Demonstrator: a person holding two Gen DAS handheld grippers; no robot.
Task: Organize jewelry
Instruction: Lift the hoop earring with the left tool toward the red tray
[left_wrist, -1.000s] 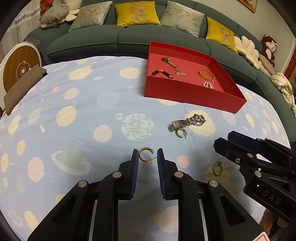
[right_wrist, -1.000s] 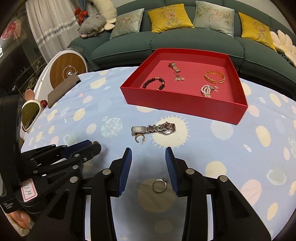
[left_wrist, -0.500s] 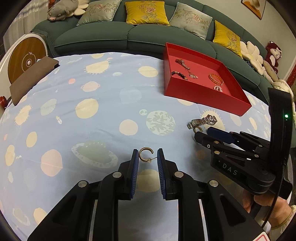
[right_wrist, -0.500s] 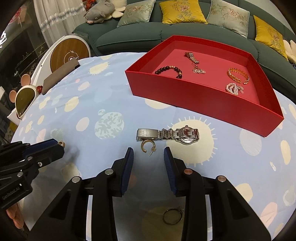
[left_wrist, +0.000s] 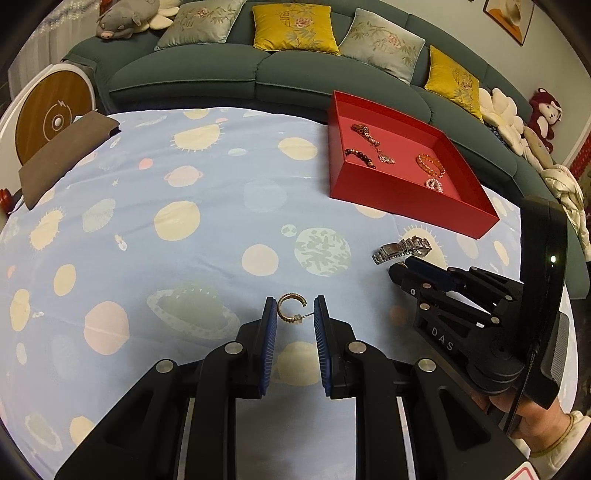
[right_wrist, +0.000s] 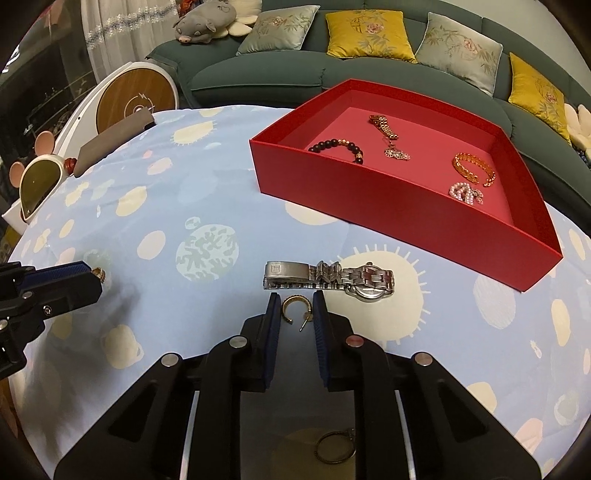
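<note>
My left gripper (left_wrist: 294, 314) is shut on a gold hoop earring (left_wrist: 290, 311), its post against the right pad. My right gripper (right_wrist: 295, 308) is open around a second gold hoop earring (right_wrist: 293, 310) that lies on the cloth just in front of a silver watch (right_wrist: 332, 278). The red tray (right_wrist: 388, 210) behind the watch holds a dark bead bracelet (right_wrist: 338, 146), a gold chain (right_wrist: 388, 134), an orange bracelet (right_wrist: 472, 168) and a pearl piece (right_wrist: 465, 194). A dark ring (right_wrist: 334, 446) lies under the right gripper's body.
The table wears a blue cloth (left_wrist: 184, 240) with planet prints. A brown pad (left_wrist: 62, 155) lies at its left edge. A green sofa (left_wrist: 258, 70) with cushions runs behind. The right gripper (left_wrist: 461, 295) shows at the right of the left wrist view.
The right gripper moved forward from over the ring to the earring by the watch and narrowed around it. The left gripper kept its earring and drew back to the left.
</note>
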